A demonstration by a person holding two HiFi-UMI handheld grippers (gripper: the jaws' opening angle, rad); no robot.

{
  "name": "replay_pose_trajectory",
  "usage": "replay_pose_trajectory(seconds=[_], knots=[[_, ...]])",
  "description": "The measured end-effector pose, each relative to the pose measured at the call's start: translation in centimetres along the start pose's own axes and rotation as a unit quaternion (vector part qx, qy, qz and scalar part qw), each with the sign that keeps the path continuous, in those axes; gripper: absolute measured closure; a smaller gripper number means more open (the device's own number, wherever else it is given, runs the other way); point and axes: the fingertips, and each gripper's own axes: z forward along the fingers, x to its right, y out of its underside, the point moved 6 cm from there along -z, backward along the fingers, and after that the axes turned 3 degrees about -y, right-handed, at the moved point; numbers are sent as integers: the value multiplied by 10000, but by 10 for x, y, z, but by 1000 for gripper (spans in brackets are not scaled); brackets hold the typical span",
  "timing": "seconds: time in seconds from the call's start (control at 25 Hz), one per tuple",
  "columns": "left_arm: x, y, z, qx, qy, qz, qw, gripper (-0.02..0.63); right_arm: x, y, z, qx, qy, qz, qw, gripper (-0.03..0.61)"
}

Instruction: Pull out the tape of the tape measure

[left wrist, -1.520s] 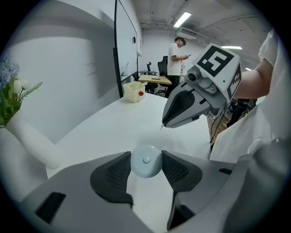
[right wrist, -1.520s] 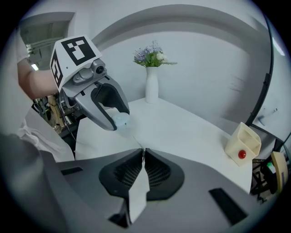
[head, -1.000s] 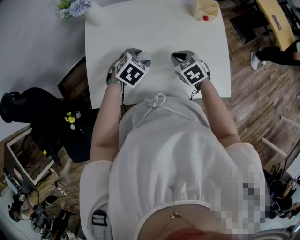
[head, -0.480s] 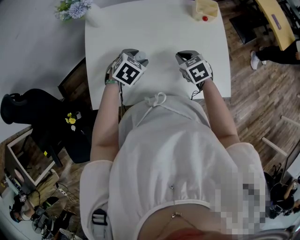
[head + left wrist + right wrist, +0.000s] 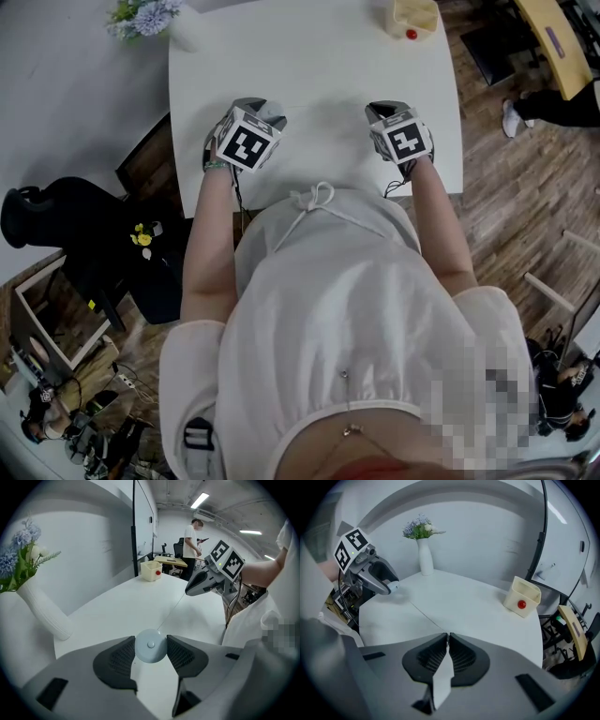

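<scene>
The left gripper (image 5: 150, 649) pinches the round tape measure (image 5: 150, 643) near the table's (image 5: 319, 66) front edge. The right gripper (image 5: 447, 637), jaws pressed together, nips the tape (image 5: 423, 613) stretched between them. At the far right corner a box (image 5: 524, 592) shows a red ball (image 5: 521, 604) (inside or on its wall, unclear).

Two tongs: left (image 5: 265, 106) and right (image 5: 382, 111). One round tape-measure case (image 5: 150, 645) and one thin tape (image 5: 171, 612) running from it. One white surface (image 5: 319, 56). In the head view, one vase (image 5: 186, 36) stands at its 11 o'clock and holds one bunch of flowers (image 5: 146, 16). One cream box (image 5: 415, 14) stands at 1 o'clock, with one red round piece (image 5: 411, 36) at its wall. One person (image 5: 191, 550) stands in the background of the left gripper view.
</scene>
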Motion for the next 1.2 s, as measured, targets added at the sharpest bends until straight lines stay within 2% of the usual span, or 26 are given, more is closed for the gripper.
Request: replay_pose_trajectory(seconds=[0.24, 0.4, 0.48, 0.6, 0.68, 0.8, 1.0, 1.04, 1.16, 1.2], knots=[[4, 0, 4, 25, 9, -2, 10000, 385, 3, 3, -1, 1, 13, 125, 9999, 557], [4, 3, 4, 108, 148, -219, 9996, 385, 10, 1, -4, 46, 212, 39, 9998, 557], [1, 5, 4, 51, 46, -191, 9998, 385, 12, 6, -2, -84, 239, 52, 9997, 557], [-9, 12, 2, -144, -226, -40, 9996, 385, 25, 10, -7, -162, 546, 55, 9984, 557], [-15, 15, -1, -81, -234, -166, 9996, 385, 34, 7, -12, -57, 703, 60, 9975, 557], [-17, 17, -2, -56, -218, -285, 9993, 385, 30, 11, -8, -122, 550, 193, 9982, 557], [-12, 19, 1, -124, -175, -124, 9997, 385, 33, 15, -5, -166, 546, 240, 9981, 557], [-13, 21, 1, -152, -204, -130, 9996, 385, 34, 16, -5, -190, 590, 229, 9978, 557], [-24, 32, 2, -402, -502, -39, 9979, 387, 49, 17, -11, -288, 1086, -33, 9937, 558], [-28, 36, 1, -426, -532, -88, 9976, 387, 54, 21, -12, -307, 1100, 51, 9934, 557]])
